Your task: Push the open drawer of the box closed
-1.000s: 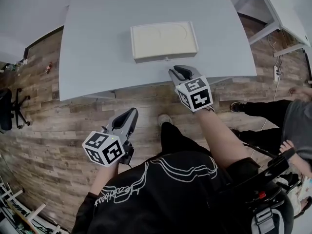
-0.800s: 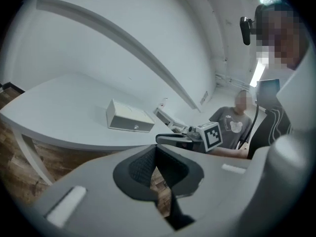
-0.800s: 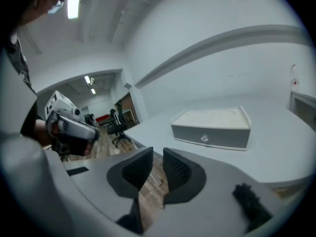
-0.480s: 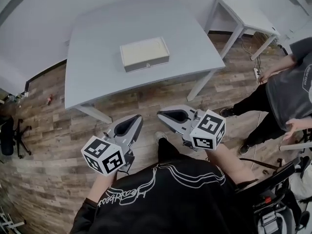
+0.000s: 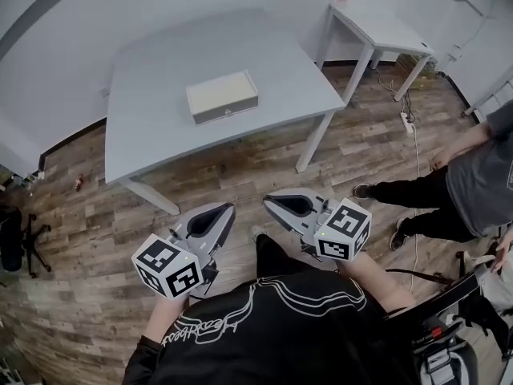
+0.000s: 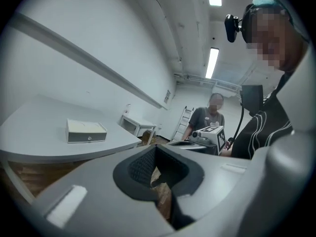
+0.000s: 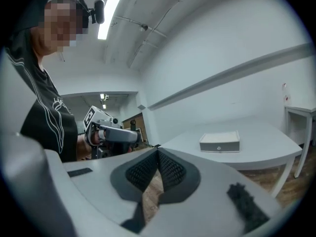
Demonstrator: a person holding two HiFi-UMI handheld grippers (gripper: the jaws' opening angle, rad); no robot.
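The white box point(image 5: 222, 96) sits on the grey table point(image 5: 152, 70), its grey drawer front with a small round knob flush with the body. The same box shows far off in the left gripper view point(image 6: 86, 131) and the right gripper view point(image 7: 219, 141). Both grippers hang over the wooden floor, well short of the table and close to the person's body. My left gripper point(image 5: 227, 208) is shut with nothing in it, jaws meeting at the tips point(image 6: 155, 148). My right gripper point(image 5: 268, 201) is shut and empty too point(image 7: 158, 152).
A small white side table point(image 5: 385, 30) stands at the back right. Another person point(image 5: 473, 175) stands on the right. A black office chair point(image 5: 12, 235) is at the far left. A ladder point(image 6: 182, 122) leans by the far wall.
The view has backed away from the table, so the box looks smaller. My right gripper has drawn back from the table's front edge near the box to beside the left one.
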